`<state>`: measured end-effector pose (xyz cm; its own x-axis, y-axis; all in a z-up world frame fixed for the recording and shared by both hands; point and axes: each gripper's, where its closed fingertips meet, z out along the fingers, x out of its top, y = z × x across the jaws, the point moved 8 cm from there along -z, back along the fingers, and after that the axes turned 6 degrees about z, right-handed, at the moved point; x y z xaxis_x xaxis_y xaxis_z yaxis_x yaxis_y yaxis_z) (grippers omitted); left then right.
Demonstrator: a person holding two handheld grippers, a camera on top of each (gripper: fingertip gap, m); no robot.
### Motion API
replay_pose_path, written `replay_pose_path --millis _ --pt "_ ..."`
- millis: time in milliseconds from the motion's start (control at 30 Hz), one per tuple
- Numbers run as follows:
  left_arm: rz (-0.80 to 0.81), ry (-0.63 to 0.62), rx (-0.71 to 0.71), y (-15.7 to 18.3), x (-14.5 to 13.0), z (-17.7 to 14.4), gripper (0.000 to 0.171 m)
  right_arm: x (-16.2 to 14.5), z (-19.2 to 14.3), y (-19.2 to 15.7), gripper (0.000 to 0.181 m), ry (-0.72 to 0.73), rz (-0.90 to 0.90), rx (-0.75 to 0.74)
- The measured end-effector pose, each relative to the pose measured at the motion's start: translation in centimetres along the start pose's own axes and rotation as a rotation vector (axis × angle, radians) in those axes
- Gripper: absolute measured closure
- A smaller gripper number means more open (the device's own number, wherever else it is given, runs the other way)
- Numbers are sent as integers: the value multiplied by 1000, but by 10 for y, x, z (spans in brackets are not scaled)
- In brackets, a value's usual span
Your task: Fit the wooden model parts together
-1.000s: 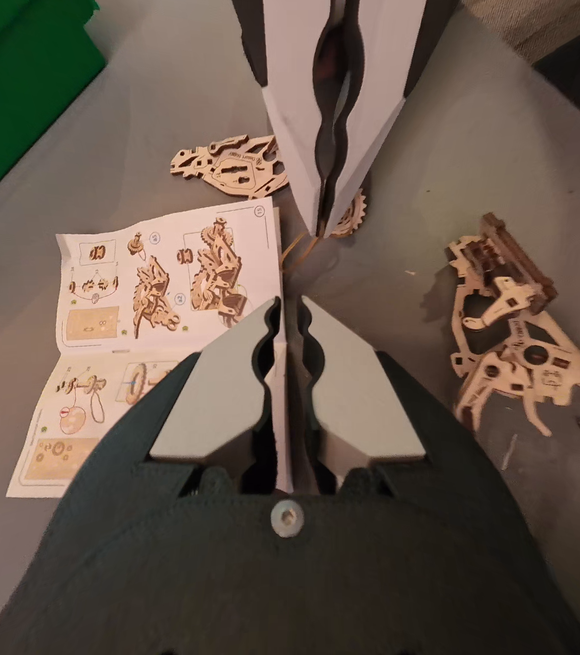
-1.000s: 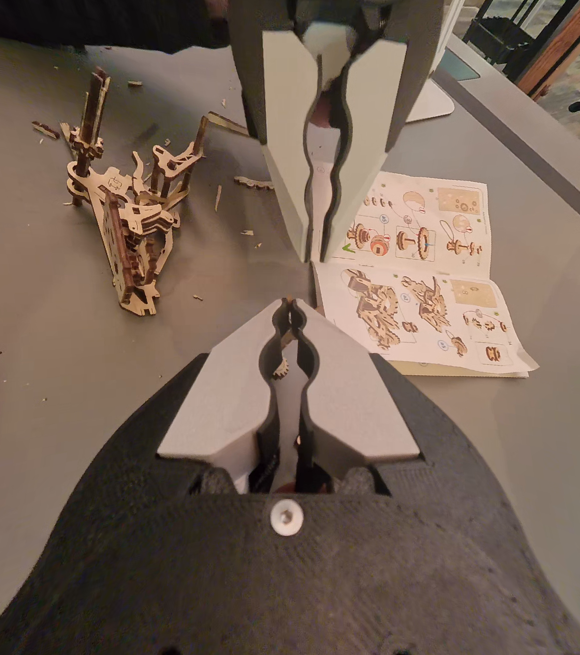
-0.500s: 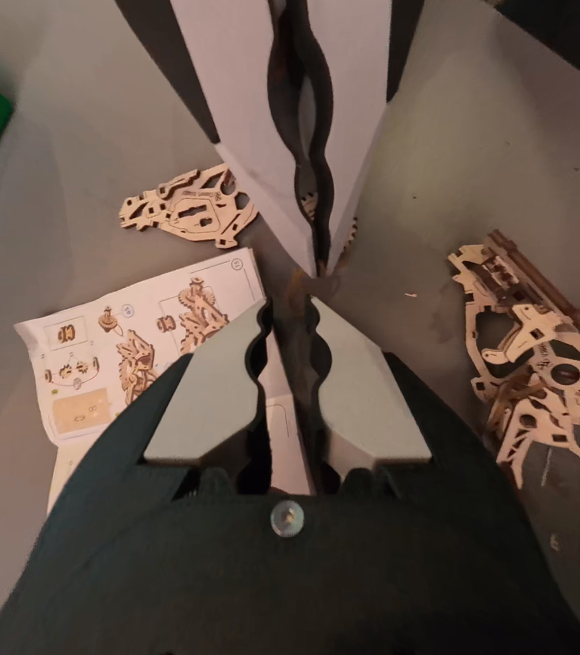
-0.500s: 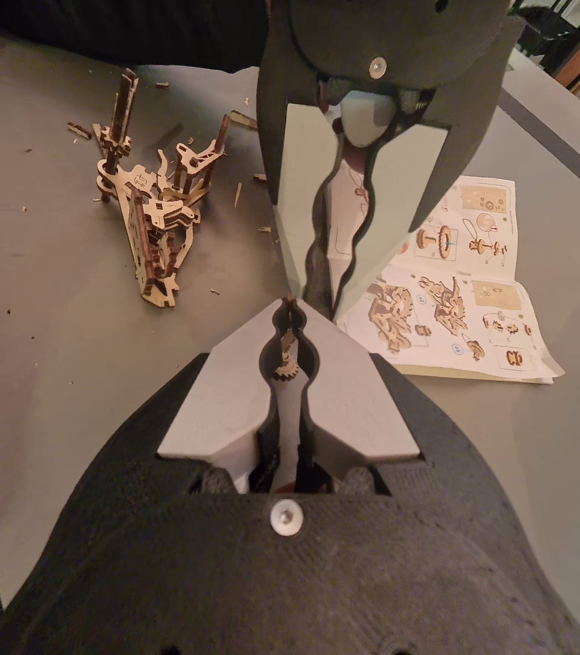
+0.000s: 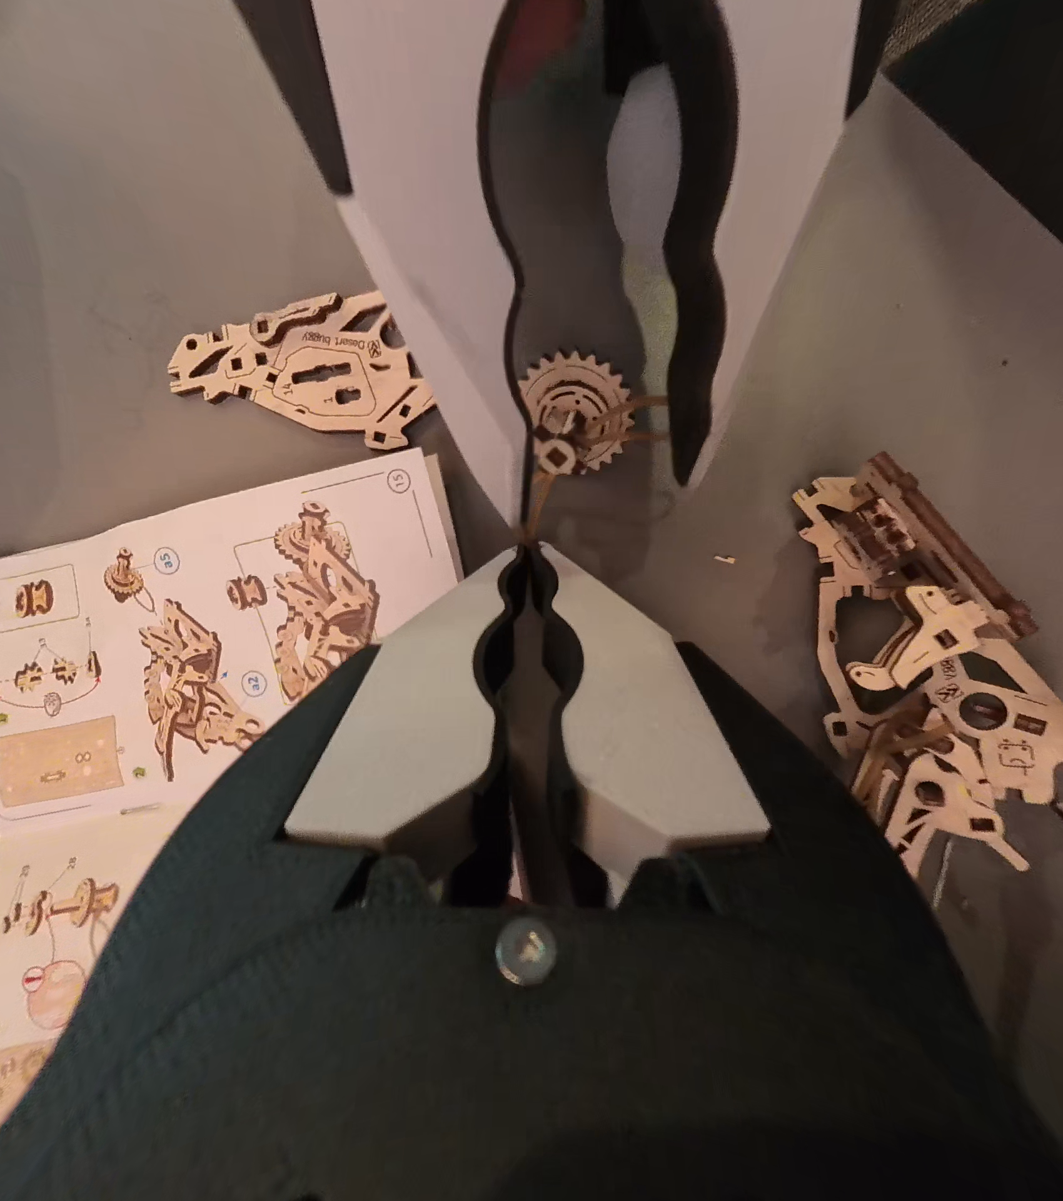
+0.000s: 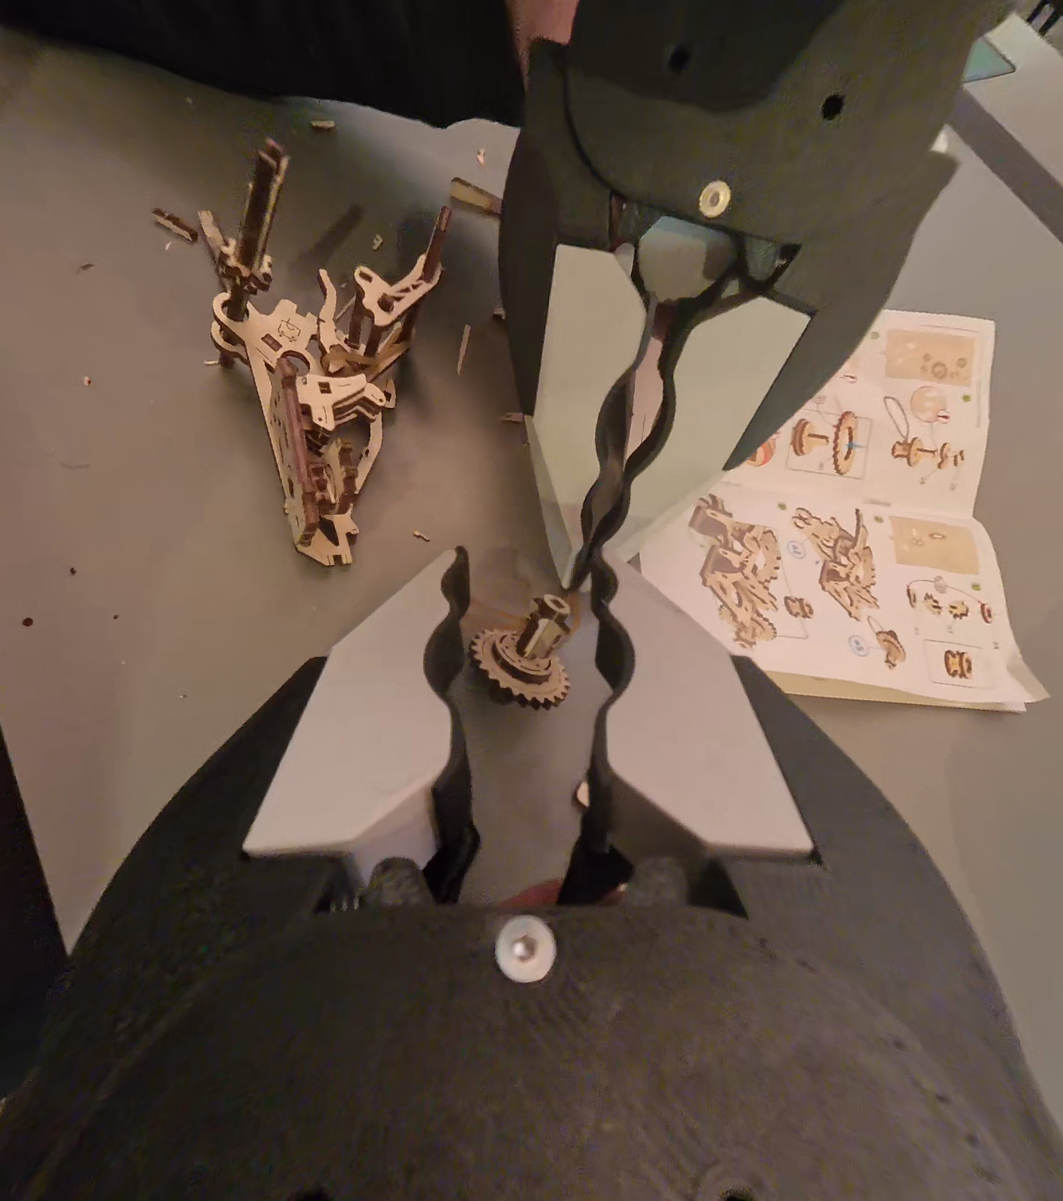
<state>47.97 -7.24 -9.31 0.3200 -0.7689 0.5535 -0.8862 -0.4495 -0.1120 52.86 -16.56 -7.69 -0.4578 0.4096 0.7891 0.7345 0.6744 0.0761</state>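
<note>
A small wooden gear on a short axle (image 5: 574, 416) sits between the spread fingers of my right gripper (image 6: 532, 572), which is open and not touching it; the gear also shows in the right wrist view (image 6: 519, 669). A thin tan rubber band (image 5: 538, 500) runs from the axle to my left gripper (image 5: 529, 555), which is shut on the band. In the right wrist view the left gripper (image 6: 574, 578) comes down from above, tips at the axle's end. In the left wrist view the right gripper (image 5: 600, 497) straddles the gear. I cannot tell whether the gear rests on the table.
A half-built wooden model (image 5: 945, 682) lies right of the left gripper and shows at the left in the right wrist view (image 6: 314, 416). A flat wooden plate (image 5: 301, 383) and an open instruction sheet (image 5: 126, 650) (image 6: 841, 552) lie on the grey table (image 6: 126, 585). Wood chips are scattered about. Left and right tips are no more than a few centimetres apart. From the left gripper's tips to the flat wooden plate (image 5: 301, 383) is close to 8 centimetres.
My right gripper has opened and let go of the gear. My left gripper has shut on the rubber band. Both grippers have come closer together.
</note>
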Motion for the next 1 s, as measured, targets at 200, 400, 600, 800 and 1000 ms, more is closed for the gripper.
replay_pose_path --millis 200,400,600,800,1000 --pt "-42 8 -23 0 -3 -3 171 -3 -20 4 152 6 49 -29" --pt "-70 27 -54 3 -2 -3 171 -14 -31 -3 164 -27 26 -12" --pt "-103 63 -51 15 -4 -8 157 -16 -21 -13 157 -62 -12 22" --pt "-86 52 -22 20 1 -5 157 -17 -5 -10 154 -128 -111 3" --pt "-91 55 0 18 0 -9 157 -15 3 -5 173 -139 -102 27"
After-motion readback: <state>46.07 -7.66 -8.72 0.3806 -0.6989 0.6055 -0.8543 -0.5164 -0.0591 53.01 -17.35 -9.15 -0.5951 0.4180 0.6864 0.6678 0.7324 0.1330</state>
